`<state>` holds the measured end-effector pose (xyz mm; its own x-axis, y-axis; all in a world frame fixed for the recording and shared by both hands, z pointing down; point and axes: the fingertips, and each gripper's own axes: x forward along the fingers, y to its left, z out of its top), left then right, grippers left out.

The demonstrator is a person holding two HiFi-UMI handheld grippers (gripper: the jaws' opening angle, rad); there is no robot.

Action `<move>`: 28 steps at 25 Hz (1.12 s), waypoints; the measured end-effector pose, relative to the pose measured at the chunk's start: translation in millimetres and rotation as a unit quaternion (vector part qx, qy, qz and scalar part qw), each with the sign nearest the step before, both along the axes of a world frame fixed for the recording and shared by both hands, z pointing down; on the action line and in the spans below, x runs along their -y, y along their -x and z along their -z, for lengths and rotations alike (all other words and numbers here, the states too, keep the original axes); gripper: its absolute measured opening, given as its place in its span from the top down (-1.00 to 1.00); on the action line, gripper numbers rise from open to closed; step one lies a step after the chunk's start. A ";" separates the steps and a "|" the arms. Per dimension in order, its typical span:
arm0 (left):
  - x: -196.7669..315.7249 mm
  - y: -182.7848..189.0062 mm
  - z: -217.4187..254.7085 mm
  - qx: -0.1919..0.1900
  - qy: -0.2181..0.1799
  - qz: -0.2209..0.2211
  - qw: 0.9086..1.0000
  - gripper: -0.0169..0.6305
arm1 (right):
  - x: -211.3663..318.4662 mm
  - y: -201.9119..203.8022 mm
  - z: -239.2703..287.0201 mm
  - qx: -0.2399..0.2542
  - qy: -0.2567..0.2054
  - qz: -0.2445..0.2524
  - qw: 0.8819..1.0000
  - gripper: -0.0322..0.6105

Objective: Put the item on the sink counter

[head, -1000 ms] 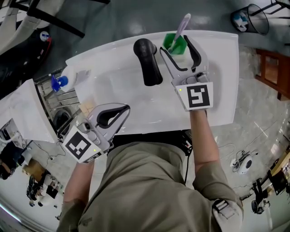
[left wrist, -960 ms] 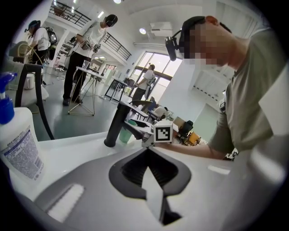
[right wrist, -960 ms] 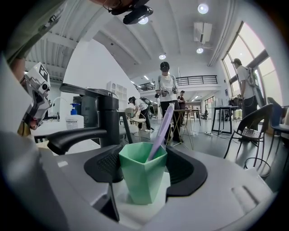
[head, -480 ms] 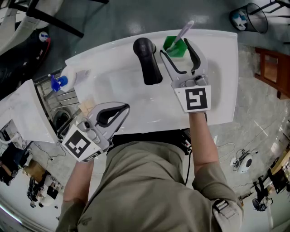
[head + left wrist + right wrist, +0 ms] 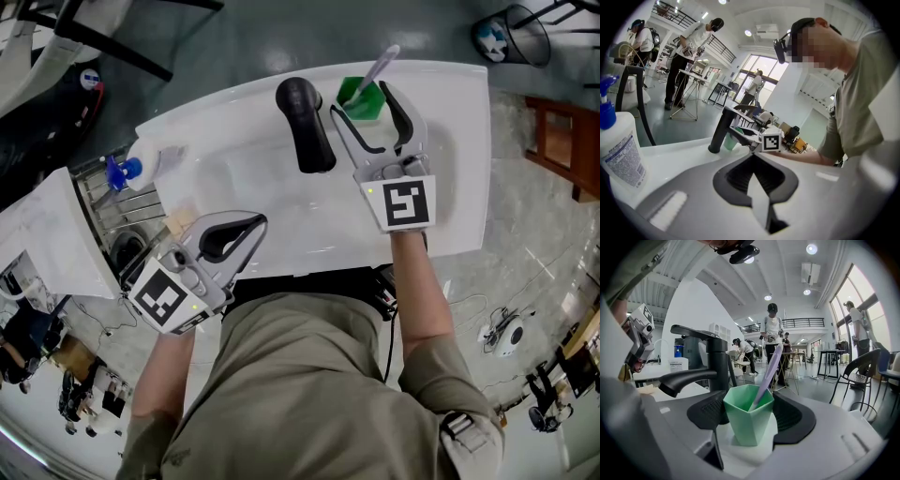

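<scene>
A mint-green faceted plastic cup (image 5: pixel 368 105) is seen standing upright on the white sink counter (image 5: pixel 452 169), close to its far edge and just to the right of the base of the matt black tap (image 5: pixel 305 127). A lilac toothbrush (image 5: pixel 380 66) is held inside the cup, leaned toward the far right. In the right gripper view the cup (image 5: pixel 747 423) is shown resting on the white surface with the toothbrush (image 5: pixel 768 366) slanted out of its mouth and the tap (image 5: pixel 705 364) beside it on the left.

The right gripper (image 5: pixel 362 94) is held over the counter with its jaws spread wide. The cup is framed between them, one black pad on each side. No squeeze on the cup is seen, though it cannot be told whether a pad brushes its wall.

The left gripper (image 5: pixel 261 225) is held at the near edge of the counter, toward its left end, well apart from the cup. In the left gripper view its jaws (image 5: pixel 753 161) are seen brought fully together, and nothing is caught between them.

A white plastic bottle with a blue pump top (image 5: pixel 136 167) is seen at the left end of the counter; the same bottle (image 5: pixel 618 150) is shown upright in the left gripper view.
</scene>
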<state>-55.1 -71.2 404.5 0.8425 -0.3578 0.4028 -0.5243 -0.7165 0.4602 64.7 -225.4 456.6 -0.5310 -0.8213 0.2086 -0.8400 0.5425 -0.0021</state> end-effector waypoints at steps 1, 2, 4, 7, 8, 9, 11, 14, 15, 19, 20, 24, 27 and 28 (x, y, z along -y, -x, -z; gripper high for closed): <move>-0.4 0.3 0.0 0.000 0.000 0.000 1.000 0.93 | 0.0 -0.1 -0.1 0.000 0.001 -0.001 1.000 -0.08; -0.8 0.6 0.0 0.001 0.001 -0.001 1.000 0.93 | 0.0 -0.2 0.0 -0.001 0.001 -0.001 1.000 -0.08; -1.6 0.7 0.2 0.001 0.001 -0.002 1.000 0.93 | 0.0 -0.2 0.6 -0.001 0.000 -0.002 1.000 -0.08; -2.5 0.1 1.0 -0.001 0.000 -0.004 1.000 0.93 | -0.6 -0.3 0.6 -0.003 -0.001 -0.002 1.000 -0.08; -2.7 0.1 1.0 -0.001 0.000 -0.004 1.000 0.93 | -0.8 -0.4 0.4 -0.002 0.000 -0.003 1.000 -0.08; -2.9 0.4 0.8 -0.002 0.000 -0.004 1.000 0.93 | -1.0 -0.5 0.3 -0.001 0.000 -0.004 1.000 -0.08; -3.5 0.9 0.3 -0.002 0.001 -0.003 1.000 0.93 | -2.0 -0.2 0.4 -0.001 0.000 -0.003 1.000 -0.08; -5.1 1.9 0.2 -0.002 0.002 -0.004 1.000 0.93 | -4.1 1.5 0.4 -0.002 -0.001 0.003 1.000 -0.08; -5.5 2.1 0.3 -0.002 0.001 -0.005 1.000 0.93 | -4.4 1.6 0.5 -0.003 -0.001 0.002 1.000 -0.08; -6.2 3.3 0.6 -0.004 0.001 -0.006 1.000 0.93 | -4.4 1.7 0.8 -0.003 -0.001 -0.002 1.000 -0.08; -6.2 4.0 0.7 -0.004 0.001 -0.006 1.000 0.93 | -4.4 1.8 1.2 -0.003 -0.001 -0.003 1.000 -0.08; -5.0 5.1 2.4 -0.008 0.002 -0.006 1.000 0.93 | -3.8 -0.2 4.8 0.001 -0.003 -0.010 1.000 -0.08; -4.3 4.7 3.0 -0.012 0.003 -0.007 1.000 0.93 | -4.3 -1.4 6.2 0.000 -0.004 -0.012 1.000 -0.08; -4.8 4.5 3.2 -0.013 0.002 -0.009 1.000 0.93 | -5.0 -1.5 6.6 0.000 -0.005 -0.012 1.000 -0.08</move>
<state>-59.5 -66.4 401.3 0.8584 -0.3415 0.3828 -0.5001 -0.7235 0.4759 66.2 -220.4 450.1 -0.5110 -0.8357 0.2012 -0.8528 0.5222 0.0034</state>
